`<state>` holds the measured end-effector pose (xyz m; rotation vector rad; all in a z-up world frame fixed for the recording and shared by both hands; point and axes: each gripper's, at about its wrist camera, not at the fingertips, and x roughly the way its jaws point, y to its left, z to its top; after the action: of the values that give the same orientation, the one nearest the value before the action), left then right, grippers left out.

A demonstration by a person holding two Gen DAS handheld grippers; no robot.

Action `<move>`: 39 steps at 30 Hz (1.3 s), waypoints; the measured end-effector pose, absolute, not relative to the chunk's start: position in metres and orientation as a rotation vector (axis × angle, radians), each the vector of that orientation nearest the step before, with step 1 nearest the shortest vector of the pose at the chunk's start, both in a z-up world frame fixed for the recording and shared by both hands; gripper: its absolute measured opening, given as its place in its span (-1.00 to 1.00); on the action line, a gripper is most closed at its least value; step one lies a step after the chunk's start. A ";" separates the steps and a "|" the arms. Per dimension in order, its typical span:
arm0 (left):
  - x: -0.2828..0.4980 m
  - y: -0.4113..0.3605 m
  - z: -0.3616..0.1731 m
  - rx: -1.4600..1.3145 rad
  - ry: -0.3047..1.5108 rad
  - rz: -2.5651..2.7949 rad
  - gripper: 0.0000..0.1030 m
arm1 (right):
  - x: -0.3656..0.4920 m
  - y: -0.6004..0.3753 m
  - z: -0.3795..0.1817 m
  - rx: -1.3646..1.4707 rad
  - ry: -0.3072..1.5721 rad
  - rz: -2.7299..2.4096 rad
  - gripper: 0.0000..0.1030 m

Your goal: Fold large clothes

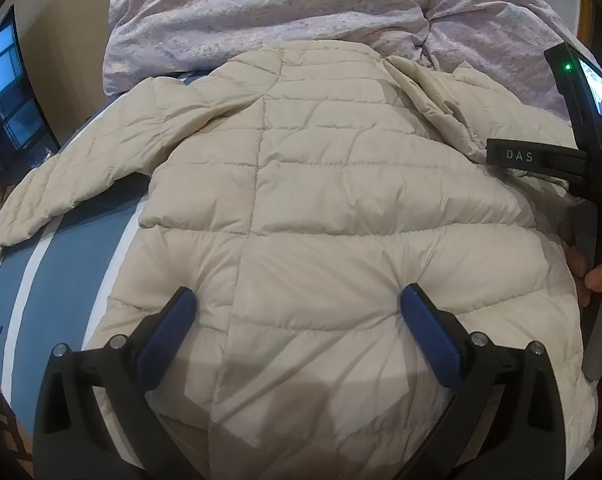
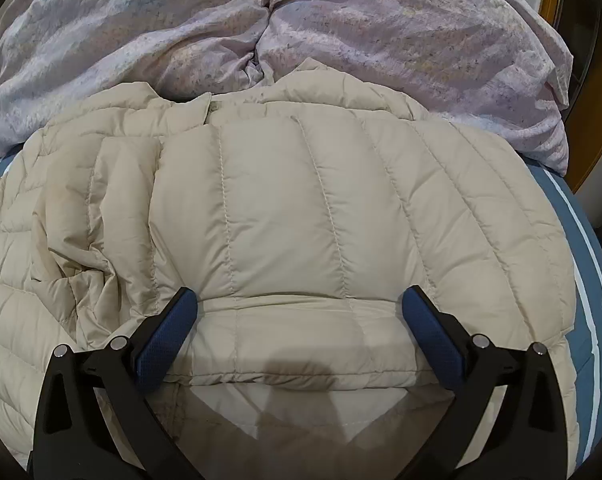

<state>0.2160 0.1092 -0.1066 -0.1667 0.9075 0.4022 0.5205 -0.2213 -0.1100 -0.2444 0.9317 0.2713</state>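
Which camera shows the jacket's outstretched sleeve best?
The left wrist view: the sleeve of the quilted jacket lies stretched across the blue striped sheet. The right wrist view shows only bunched folds there.

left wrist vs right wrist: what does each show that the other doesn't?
Left wrist only: the right gripper at the frame's right edge, the hand holding it, a dark window, and the jacket's spread sleeve.
Right wrist only: the sleeve folded over the jacket.
Both: cream puffer jacket, lilac duvet, blue striped sheet, open fingers.

Bedroom (home): rumpled lilac duvet on blue-striped bed.
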 end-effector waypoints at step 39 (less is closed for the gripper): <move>0.049 0.419 -0.087 -0.948 0.653 0.910 0.33 | 0.521 -0.226 -0.115 -0.214 0.937 0.321 0.97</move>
<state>0.0492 0.4193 -0.0875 -0.9479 0.6534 0.9095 0.5212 -0.2257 -0.1154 -0.2139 0.9369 0.3213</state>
